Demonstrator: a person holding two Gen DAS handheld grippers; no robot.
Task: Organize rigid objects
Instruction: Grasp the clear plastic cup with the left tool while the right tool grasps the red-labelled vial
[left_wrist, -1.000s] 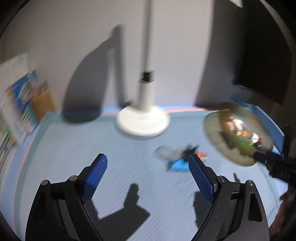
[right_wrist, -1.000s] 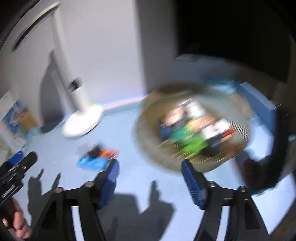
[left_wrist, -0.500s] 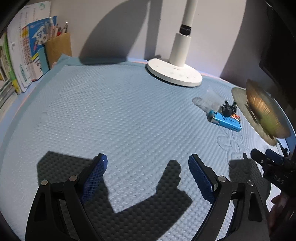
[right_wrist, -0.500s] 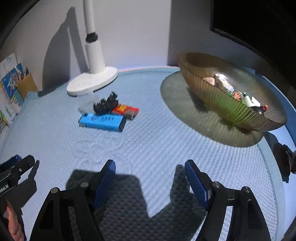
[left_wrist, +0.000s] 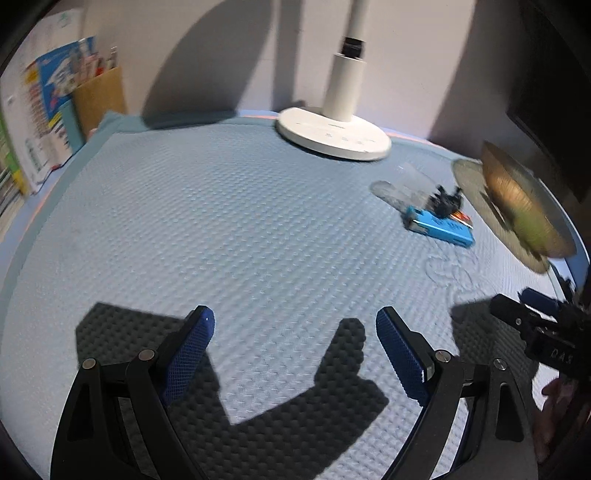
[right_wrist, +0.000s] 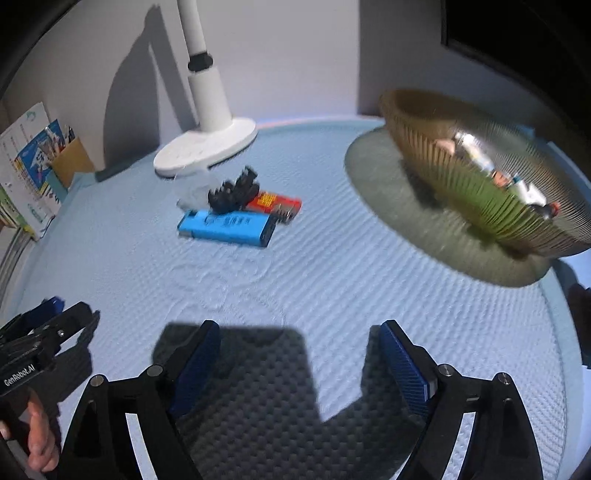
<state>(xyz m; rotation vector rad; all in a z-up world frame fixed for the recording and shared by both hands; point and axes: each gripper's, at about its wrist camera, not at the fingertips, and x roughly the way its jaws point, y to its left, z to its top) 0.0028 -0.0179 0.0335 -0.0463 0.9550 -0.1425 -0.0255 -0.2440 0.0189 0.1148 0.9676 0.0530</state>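
Observation:
A blue flat box (right_wrist: 227, 227) lies on the light blue mat, with a black claw clip (right_wrist: 234, 192) and a red lighter-like piece (right_wrist: 275, 204) touching its far side. They also show in the left wrist view: box (left_wrist: 441, 226), clip (left_wrist: 447, 199). A ribbed amber glass bowl (right_wrist: 480, 192) holding several small items sits to the right; it shows in the left wrist view (left_wrist: 517, 210). My right gripper (right_wrist: 299, 332) is open and empty, well short of the pile. My left gripper (left_wrist: 293, 319) is open and empty, far left of the pile.
A white lamp base with its post (right_wrist: 207, 147) stands at the back by the wall (left_wrist: 334, 133). A brown pen holder and booklets (left_wrist: 55, 110) stand at the far left edge. A clear plastic piece (left_wrist: 402, 188) lies behind the pile.
Both grippers have shifted slightly over the mat; the pile now looks closer in the right wrist view. Both stay open and empty. The objects have not moved.

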